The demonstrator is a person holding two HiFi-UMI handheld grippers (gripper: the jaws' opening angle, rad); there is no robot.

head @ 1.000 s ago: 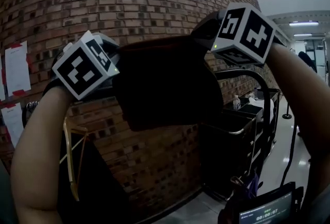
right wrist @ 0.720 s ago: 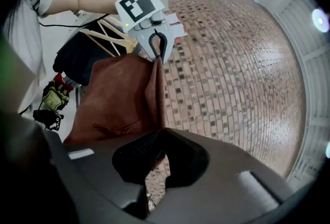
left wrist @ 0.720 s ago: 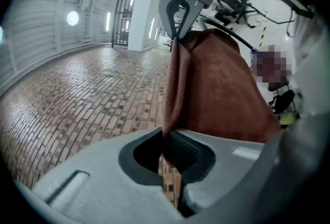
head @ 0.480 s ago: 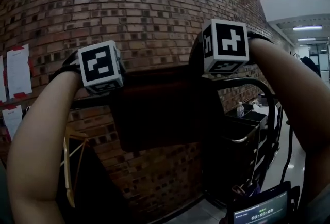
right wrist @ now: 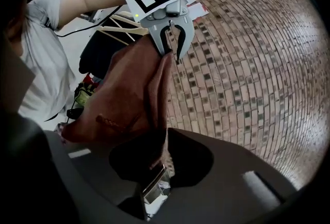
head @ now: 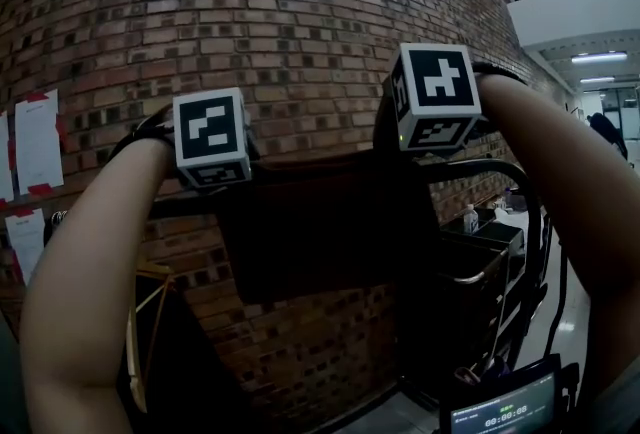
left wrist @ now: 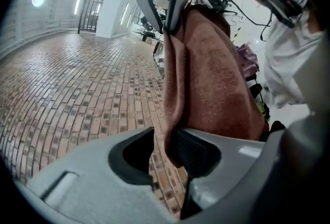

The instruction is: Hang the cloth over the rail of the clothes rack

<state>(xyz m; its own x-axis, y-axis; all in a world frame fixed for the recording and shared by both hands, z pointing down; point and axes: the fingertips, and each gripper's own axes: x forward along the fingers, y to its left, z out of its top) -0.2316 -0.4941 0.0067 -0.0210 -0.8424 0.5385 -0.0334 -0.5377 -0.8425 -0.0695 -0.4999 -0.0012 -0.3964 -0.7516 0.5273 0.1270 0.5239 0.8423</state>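
Observation:
A dark rust-brown cloth (head: 320, 232) hangs draped over the black rail (head: 480, 165) of the clothes rack, in front of the brick wall. My left gripper (head: 232, 167) is at the cloth's top left corner and my right gripper (head: 400, 137) at its top right. In the left gripper view the jaws (left wrist: 165, 153) are opening: the cloth (left wrist: 216, 78) leans on the right pad with a gap to the left pad. In the right gripper view the jaws (right wrist: 164, 158) are opening but still nip the thin edge of the cloth (right wrist: 129, 94).
The brick wall (head: 300, 22) stands close behind the rail. Wooden hangers (head: 140, 322) hang below left. White papers (head: 30, 137) are taped on the wall at far left. A black cart (head: 470, 262) stands to the right, and a device screen (head: 505, 412) sits at the bottom edge.
Both grippers came down and levelled out, bringing the bunched cloth onto the rail. It now hangs flat. Over the last half second the grippers have barely moved.

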